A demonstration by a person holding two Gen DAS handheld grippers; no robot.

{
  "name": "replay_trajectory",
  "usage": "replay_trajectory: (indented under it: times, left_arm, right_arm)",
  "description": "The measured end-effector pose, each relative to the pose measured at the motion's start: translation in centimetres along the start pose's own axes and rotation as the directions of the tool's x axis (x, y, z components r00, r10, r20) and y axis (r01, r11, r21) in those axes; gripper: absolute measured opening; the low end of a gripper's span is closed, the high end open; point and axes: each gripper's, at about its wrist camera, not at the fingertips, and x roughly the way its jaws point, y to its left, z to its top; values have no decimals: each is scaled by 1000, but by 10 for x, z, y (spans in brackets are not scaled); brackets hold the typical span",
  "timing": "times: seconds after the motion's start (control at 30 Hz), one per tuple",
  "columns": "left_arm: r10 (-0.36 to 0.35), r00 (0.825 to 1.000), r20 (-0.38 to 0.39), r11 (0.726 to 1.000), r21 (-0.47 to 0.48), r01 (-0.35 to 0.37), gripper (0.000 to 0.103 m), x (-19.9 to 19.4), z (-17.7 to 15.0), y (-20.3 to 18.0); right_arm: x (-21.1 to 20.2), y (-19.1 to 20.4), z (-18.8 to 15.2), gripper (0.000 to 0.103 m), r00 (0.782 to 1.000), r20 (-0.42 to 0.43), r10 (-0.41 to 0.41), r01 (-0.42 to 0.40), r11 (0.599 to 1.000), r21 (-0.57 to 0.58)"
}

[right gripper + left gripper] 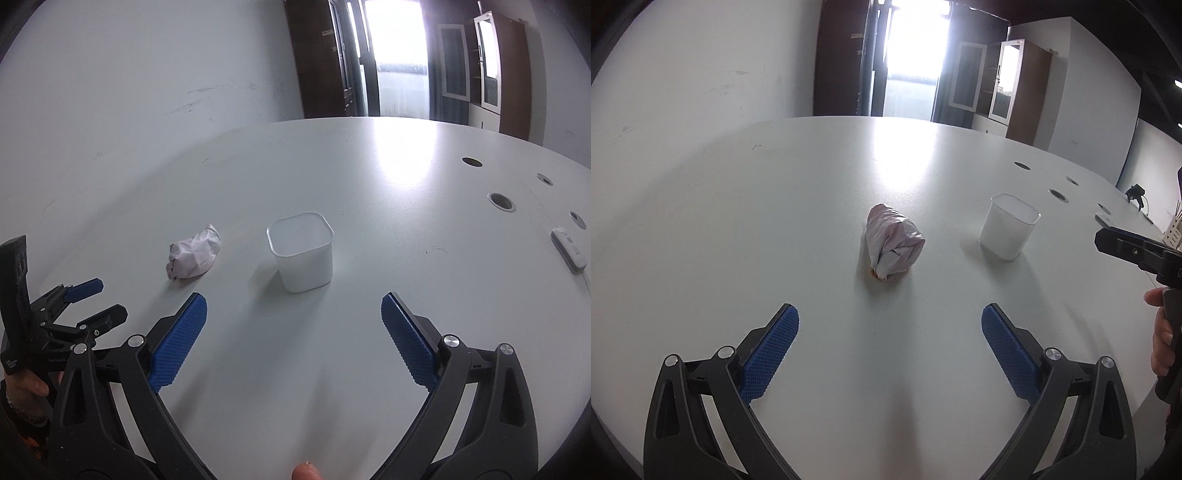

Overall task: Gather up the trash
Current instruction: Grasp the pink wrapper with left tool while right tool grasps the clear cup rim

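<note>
Crumpled paper (894, 242) lies beside white cup (1008, 230) on tabletop (738, 221); both grippers' jaws spread apart, empty.

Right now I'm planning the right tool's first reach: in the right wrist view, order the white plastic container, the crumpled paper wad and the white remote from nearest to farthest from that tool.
1. White plastic container: straight ahead of the right tool, standing upright.
2. Crumpled paper wad: ahead and to the left.
3. White remote: far right, near the table edge.
</note>
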Motion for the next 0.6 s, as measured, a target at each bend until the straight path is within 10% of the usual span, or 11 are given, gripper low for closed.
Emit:
replay_trajectory:
  times: [0.37, 0.6]
  left_arm:
    - [41, 992, -117, 999, -4, -42, 96, 69, 47, -11]
    - [37, 984, -173, 999, -28, -43, 72, 94, 49, -19]
  right_arm:
    - [80, -19, 52, 71, 995, -100, 0, 7, 998, 64]
    - [125, -30, 56, 49, 980, -200, -11, 24, 998, 59]
